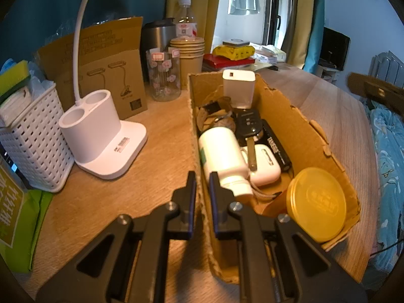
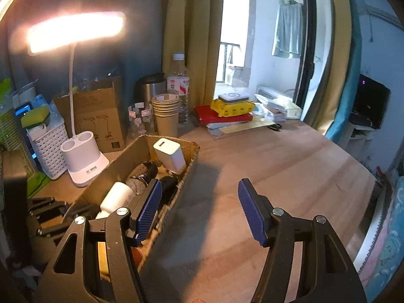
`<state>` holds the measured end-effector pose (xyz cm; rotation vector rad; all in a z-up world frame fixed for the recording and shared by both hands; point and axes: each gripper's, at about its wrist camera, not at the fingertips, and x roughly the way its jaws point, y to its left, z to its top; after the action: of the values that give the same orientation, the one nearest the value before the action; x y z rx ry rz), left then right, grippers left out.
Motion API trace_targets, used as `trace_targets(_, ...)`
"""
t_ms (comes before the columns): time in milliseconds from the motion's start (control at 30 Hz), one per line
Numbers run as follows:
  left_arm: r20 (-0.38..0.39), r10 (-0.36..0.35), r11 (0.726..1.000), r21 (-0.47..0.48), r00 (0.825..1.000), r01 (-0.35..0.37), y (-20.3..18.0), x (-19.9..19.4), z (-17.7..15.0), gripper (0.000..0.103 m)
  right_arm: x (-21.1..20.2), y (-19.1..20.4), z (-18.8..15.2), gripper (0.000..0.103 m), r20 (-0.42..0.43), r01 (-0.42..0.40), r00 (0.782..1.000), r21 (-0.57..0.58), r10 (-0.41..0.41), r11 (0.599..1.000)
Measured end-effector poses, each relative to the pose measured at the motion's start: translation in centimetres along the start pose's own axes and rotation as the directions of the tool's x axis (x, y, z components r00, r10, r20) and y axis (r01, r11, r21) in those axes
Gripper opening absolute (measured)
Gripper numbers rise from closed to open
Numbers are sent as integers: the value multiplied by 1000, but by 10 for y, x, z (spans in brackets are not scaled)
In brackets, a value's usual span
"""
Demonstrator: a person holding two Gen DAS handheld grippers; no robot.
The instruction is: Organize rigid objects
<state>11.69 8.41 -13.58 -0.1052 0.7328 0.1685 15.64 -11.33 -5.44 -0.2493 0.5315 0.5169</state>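
An open cardboard box point(image 1: 310, 136) on the wooden desk holds a white bottle point(image 1: 222, 151), a white charger point(image 1: 238, 88), a watch point(image 1: 214, 116), a black car key point(image 1: 248, 126), a white earbud case point(image 1: 265, 166), a black battery point(image 1: 276, 146) and a yellow round tin point(image 1: 317, 202). My left gripper point(image 1: 202, 179) is shut on the box's left wall, near its front corner. My right gripper point(image 2: 199, 202) is open and empty, above the desk just right of the box point(image 2: 186, 176). The charger point(image 2: 170, 157) and bottle point(image 2: 117, 197) show there too.
A white lamp base point(image 1: 101, 136) stands left of the box, with a white basket point(image 1: 35, 139), a cardboard package point(image 1: 106, 60), a glass point(image 1: 164, 75), paper cups point(image 1: 188, 55), a water bottle point(image 1: 185, 20) and a stack of books point(image 1: 232, 58) behind. Bare desk point(image 2: 277, 164) lies to the right.
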Motion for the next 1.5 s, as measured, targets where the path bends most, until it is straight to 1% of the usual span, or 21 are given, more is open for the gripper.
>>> trace_targets(233, 1, 1, 1000, 0, 1000, -1, 0, 0, 0, 11, -27, -10, -6, 66, 23, 37, 999, 6, -37, 999)
trace_targets(367, 22, 5, 1000, 6, 1000, -5, -2, -7, 0, 12, -39, -10, -8, 66, 35, 46, 998, 15, -47, 999)
trace_targets(467, 37, 5, 1000, -6, 999, -5, -1, -13, 2, 19, -49, -11, -10, 66, 46, 49, 998, 30, -50, 998)
trace_targets(533, 59, 12, 1000, -23, 998, -11, 2, -19, 4, 21, -55, -13, -10, 66, 52, 49, 997, 46, -52, 998)
trace_targets(667, 121, 35, 998, -65, 992, -28, 8, -38, 12, 30, -68, -14, -7, 66, 72, 49, 996, 55, -53, 997)
trace_targets(700, 146, 36, 997, -72, 989, -26, 9, -46, 15, 35, -71, -15, -6, 66, 80, 49, 995, 58, -54, 997)
trace_targets(733, 158, 36, 997, -74, 987, -24, 8, -50, 16, 42, -75, -15, -5, 66, 87, 52, 995, 61, -57, 997)
trace_targets(767, 183, 29, 997, -82, 983, -14, 9, -58, 19, 64, -79, -15, -4, 66, 94, 53, 994, 63, -59, 997)
trace_targets(800, 207, 25, 996, -92, 978, -6, 10, -66, 20, 78, -82, -15, -3, 66, 100, 54, 993, 65, -61, 996)
trace_targets(900, 262, 23, 996, -94, 965, 1, 8, -87, 26, 80, -94, -15, -1, 66, 115, 57, 991, 70, -65, 996)
trace_targets(967, 274, 18, 996, -90, 962, 7, 5, -99, 31, 82, -100, -14, -1, 66, 121, 60, 990, 70, -68, 996)
trace_targets(1033, 288, 25, 996, -85, 957, -1, 2, -111, 34, 86, -109, -11, 1, 66, 130, 62, 989, 70, -71, 996)
trace_targets(1100, 306, 23, 997, -77, 952, 0, -3, -124, 37, 92, -117, -8, 2, 66, 142, 66, 987, 69, -75, 995)
trace_targets(1167, 315, 17, 998, -65, 949, 4, -9, -136, 39, 92, -126, -6, 5, 66, 155, 69, 985, 67, -79, 995)
trace_targets(1300, 368, 16, 998, -57, 930, 6, -16, -168, 40, 93, -143, -3, 8, 66, 183, 80, 979, 69, -92, 994)
trace_targets(1400, 395, -20, 999, -33, 919, 36, -19, -186, 43, 93, -152, -1, 10, 66, 204, 81, 975, 63, -92, 995)
trace_targets(1500, 404, -61, 998, -3, 912, 69, -24, -199, 44, 93, -156, -1, 11, 67, 216, 89, 971, 64, -101, 994)
